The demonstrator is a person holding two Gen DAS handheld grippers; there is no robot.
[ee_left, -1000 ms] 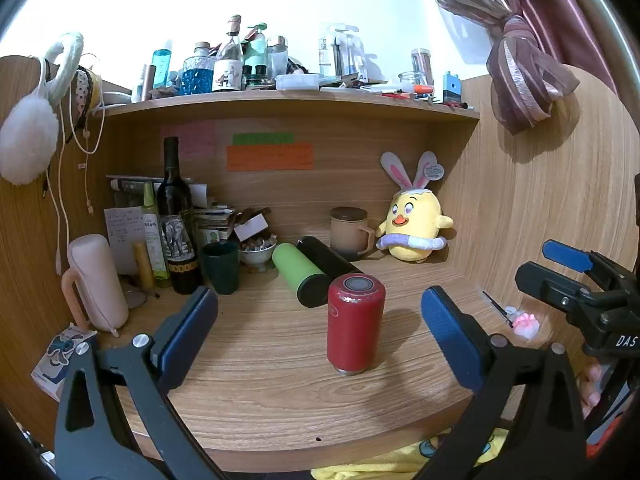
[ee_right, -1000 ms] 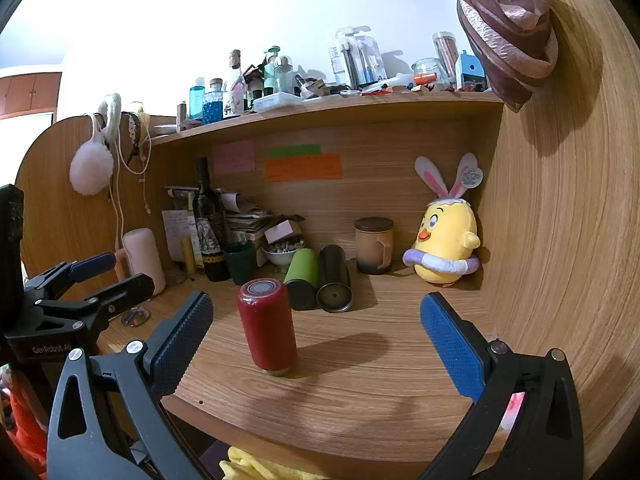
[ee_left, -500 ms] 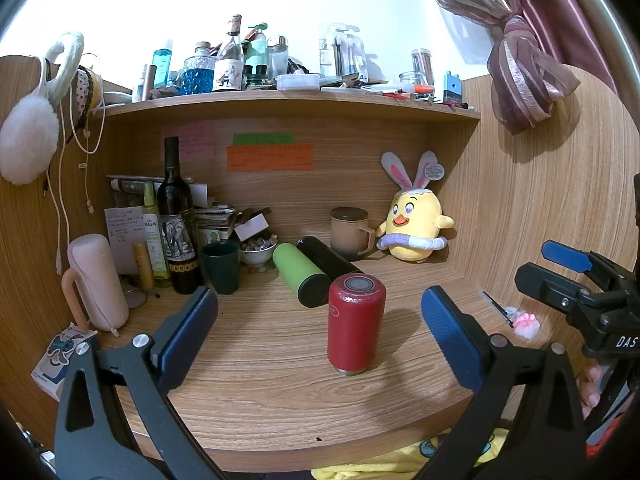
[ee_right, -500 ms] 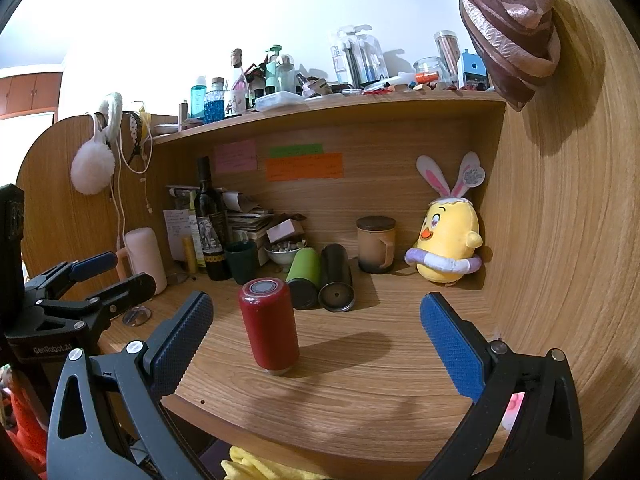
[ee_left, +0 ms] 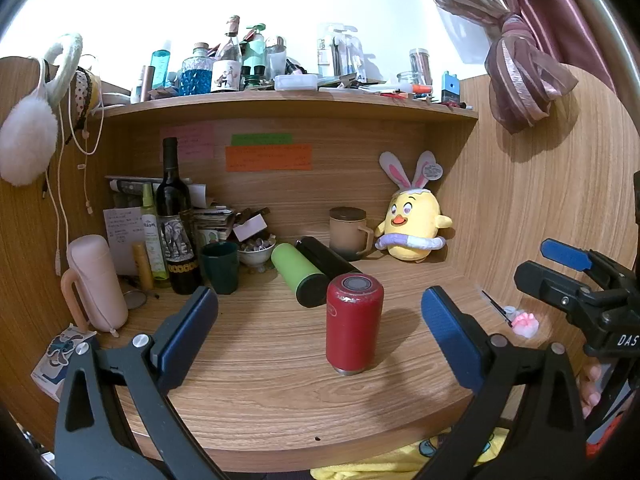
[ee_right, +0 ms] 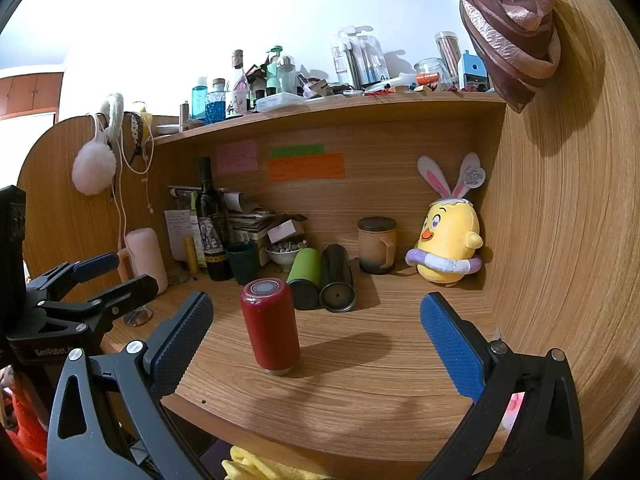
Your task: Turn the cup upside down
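A red cylindrical cup [ee_left: 353, 326] stands on end on the wooden desk [ee_left: 260, 380], a grey disc on its top face. It also shows in the right wrist view [ee_right: 271, 326]. My left gripper [ee_left: 319, 332] is open and empty, level with the cup and slightly nearer the desk edge. My right gripper [ee_right: 316, 334] is open and empty, with the cup just inside its left finger [ee_right: 180, 340]. Each gripper shows at the edge of the other's view: the right one [ee_left: 576, 280], the left one [ee_right: 96, 280].
Behind the cup lie a green tumbler [ee_left: 302, 274] and a black tumbler [ee_left: 328, 258]. Further back stand a brown lidded mug [ee_left: 349, 232], a yellow chick plush [ee_left: 414, 228], a dark green cup [ee_left: 220, 266], a wine bottle [ee_left: 176, 224] and a pink flask [ee_left: 94, 280].
The right wrist view has shifted a little, so the cup sits slightly further right in it. The left gripper and the cup have not moved.
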